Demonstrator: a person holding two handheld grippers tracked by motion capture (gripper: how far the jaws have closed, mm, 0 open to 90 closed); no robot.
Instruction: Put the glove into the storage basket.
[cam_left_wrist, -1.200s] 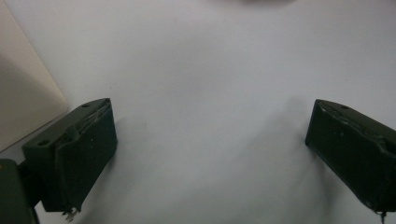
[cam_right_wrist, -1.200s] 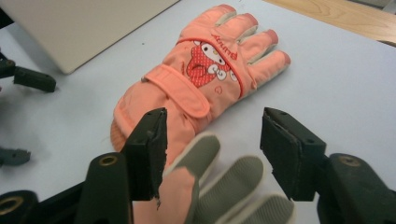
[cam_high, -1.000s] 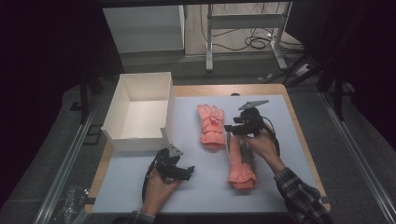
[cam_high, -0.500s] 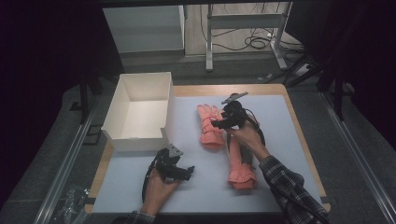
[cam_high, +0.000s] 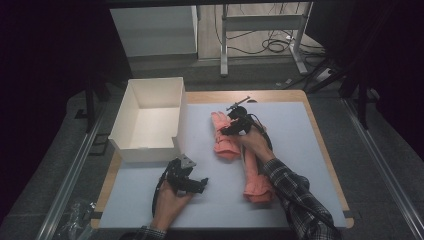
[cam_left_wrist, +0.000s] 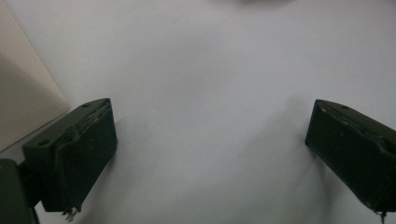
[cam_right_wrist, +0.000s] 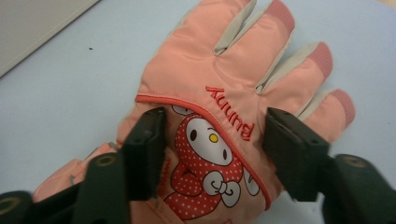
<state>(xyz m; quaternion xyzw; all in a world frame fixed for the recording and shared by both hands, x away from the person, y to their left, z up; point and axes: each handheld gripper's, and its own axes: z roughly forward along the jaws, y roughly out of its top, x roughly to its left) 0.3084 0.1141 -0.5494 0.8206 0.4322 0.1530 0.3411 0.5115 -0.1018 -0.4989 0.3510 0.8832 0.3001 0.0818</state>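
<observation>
The glove (cam_right_wrist: 224, 116) is salmon pink with pale grey finger strips, red lettering and a white cartoon figure in red polka dots. The box (cam_high: 150, 120) is white, the mat (cam_high: 300, 125) pale lavender.

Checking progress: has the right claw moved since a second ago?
Yes. The right claw moved left, toward the box, over the glove, jaws closing.

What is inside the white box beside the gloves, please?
The white box looks empty: its bare white floor and inner walls show in the high view. The strip of floor behind its near wall is hidden by that wall.
</observation>
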